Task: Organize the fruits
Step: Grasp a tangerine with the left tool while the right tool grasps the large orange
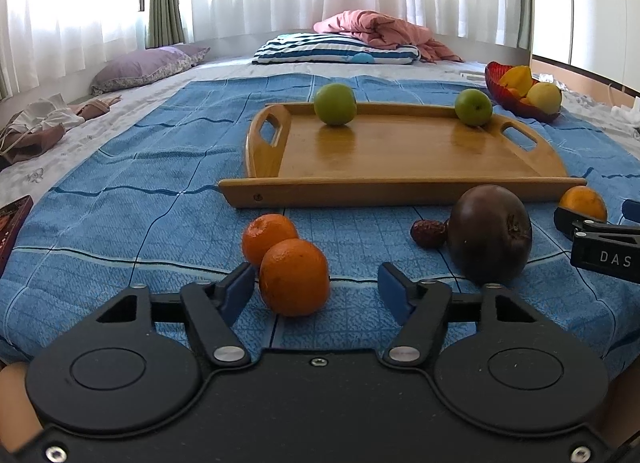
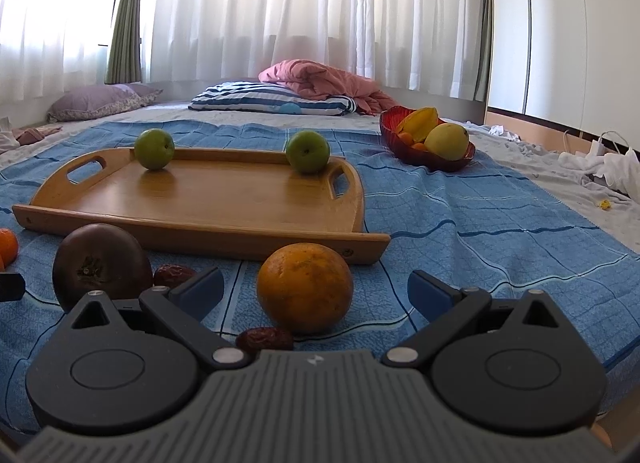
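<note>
Left gripper: jaws spread wide, nothing pinched; near mandarin sits on the blue blanket between the blue pads, closer to the left pad, contact not resolvable. Second mandarin directly behind it, touching. Right gripper: jaws likewise spread, holding nothing; large orange rests between them without touching either pad. Count of dried dates: 2, one just in front of the orange against the gripper body, one beside the dark purple fruit, count 1, left of the orange. Oranges and mandarins total: 3 on the blanket. Wooden tray, count 1, lies beyond all loose fruit; holds 2 green apples, left apple and right apple, both at the far rim, well apart. Red bowl, count 1, right of and behind the tray, holds a starfruit, a yellow fruit and small orange pieces, number unclear. Farther back: striped pillow, pink quilt.
</note>
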The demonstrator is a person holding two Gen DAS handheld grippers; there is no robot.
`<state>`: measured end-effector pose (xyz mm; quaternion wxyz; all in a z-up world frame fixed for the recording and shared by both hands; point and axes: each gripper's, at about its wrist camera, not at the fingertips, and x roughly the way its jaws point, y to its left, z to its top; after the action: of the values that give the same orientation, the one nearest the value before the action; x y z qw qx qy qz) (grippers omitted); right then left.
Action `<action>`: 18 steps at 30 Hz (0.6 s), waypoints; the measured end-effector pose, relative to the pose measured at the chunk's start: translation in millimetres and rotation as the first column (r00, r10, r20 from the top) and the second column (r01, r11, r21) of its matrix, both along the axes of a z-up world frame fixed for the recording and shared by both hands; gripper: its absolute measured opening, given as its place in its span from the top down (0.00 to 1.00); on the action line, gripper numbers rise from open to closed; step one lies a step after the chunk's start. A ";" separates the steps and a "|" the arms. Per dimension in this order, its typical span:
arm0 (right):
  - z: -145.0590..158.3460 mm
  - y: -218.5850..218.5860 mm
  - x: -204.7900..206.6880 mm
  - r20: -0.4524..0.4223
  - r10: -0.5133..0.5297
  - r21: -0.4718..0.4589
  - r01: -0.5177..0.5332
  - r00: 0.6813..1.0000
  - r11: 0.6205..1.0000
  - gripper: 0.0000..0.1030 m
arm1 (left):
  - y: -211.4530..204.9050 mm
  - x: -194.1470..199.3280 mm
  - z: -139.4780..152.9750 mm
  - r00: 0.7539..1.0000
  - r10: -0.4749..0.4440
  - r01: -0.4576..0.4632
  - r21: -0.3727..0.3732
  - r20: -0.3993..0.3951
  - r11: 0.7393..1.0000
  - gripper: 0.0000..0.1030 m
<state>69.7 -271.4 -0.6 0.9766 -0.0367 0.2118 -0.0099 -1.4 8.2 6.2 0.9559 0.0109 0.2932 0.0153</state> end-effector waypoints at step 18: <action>-0.8 -1.9 2.5 -0.003 -0.011 0.041 0.011 1.000 0.999 0.05 | -0.8 2.1 -2.1 0.999 0.032 -0.032 0.033 0.005 0.999 0.62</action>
<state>72.1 -273.3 -1.5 0.9767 -0.0155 0.2136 -0.0111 0.7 7.4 4.1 0.9558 0.0220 0.2909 0.0355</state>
